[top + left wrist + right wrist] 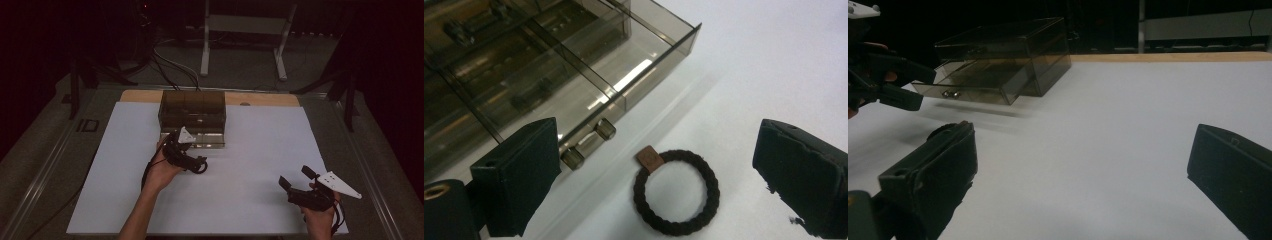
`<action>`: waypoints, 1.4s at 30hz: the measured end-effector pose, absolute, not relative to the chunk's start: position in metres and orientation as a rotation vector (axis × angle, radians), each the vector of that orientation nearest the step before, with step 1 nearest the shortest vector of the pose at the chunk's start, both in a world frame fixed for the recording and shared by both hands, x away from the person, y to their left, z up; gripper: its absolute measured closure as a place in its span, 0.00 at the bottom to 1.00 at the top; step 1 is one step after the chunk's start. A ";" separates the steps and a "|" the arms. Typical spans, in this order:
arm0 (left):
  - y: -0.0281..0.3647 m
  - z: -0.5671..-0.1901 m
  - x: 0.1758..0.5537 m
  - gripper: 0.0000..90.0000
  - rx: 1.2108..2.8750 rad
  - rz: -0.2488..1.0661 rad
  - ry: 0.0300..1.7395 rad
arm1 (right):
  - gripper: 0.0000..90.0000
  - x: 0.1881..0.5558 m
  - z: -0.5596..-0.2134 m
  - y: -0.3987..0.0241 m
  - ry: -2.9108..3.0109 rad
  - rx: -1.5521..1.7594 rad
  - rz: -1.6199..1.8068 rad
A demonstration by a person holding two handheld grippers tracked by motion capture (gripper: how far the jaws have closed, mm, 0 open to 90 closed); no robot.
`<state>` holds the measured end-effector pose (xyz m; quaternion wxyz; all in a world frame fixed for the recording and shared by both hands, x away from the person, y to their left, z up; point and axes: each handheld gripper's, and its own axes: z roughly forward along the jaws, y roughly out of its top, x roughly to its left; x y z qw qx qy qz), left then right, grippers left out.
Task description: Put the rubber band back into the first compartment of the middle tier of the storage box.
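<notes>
The hair tie (676,192), a dark braided loop with a small brown tag, lies flat on the white table sheet (774,60), between the two jaws of the left gripper (659,185) and slightly ahead of them. It sits just in front of the pulled-out drawer (589,70) of the smoked plastic organiser box (192,112), close to the drawer's cylindrical handle (589,145) but apart from it.

Handling, as a judgement: the loop looks light, soft and elastic. It will flatten and fold under the pads rather than resist, and cannot break. Lying thin on the sheet, it could slide ahead of a pad rather than lift. The soundest hold appears to be across one side of the braid, pinching the cord itself, or at the tag where the band is thickest.

Left gripper: jaws stand wide apart, nothing pressed between them, pads clear of the loop on both sides. In the high view the left hand (162,172) holds it angled forward and down toward the drawer front.

Right gripper (296,181): jaws spread wide and empty, resting well to the right of the left gripper, held low over the bare sheet and aimed toward the box.
</notes>
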<state>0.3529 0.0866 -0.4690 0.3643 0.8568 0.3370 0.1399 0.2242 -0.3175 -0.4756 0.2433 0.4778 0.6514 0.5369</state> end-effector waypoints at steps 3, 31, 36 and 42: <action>0.087 -0.471 0.352 0.07 2.208 0.353 0.870 | 0.00 0.224 -0.476 -0.317 1.781 1.304 1.466; 0.086 -0.490 0.348 0.09 2.262 0.288 0.899 | 0.00 0.224 -0.475 -0.318 1.779 1.307 1.464; 0.086 -0.495 0.348 0.09 2.267 0.278 0.906 | 0.00 0.224 -0.476 -0.317 1.780 1.307 1.464; 0.087 -0.499 0.350 0.13 2.265 0.265 0.926 | 0.00 0.224 -0.476 -0.318 1.780 1.307 1.462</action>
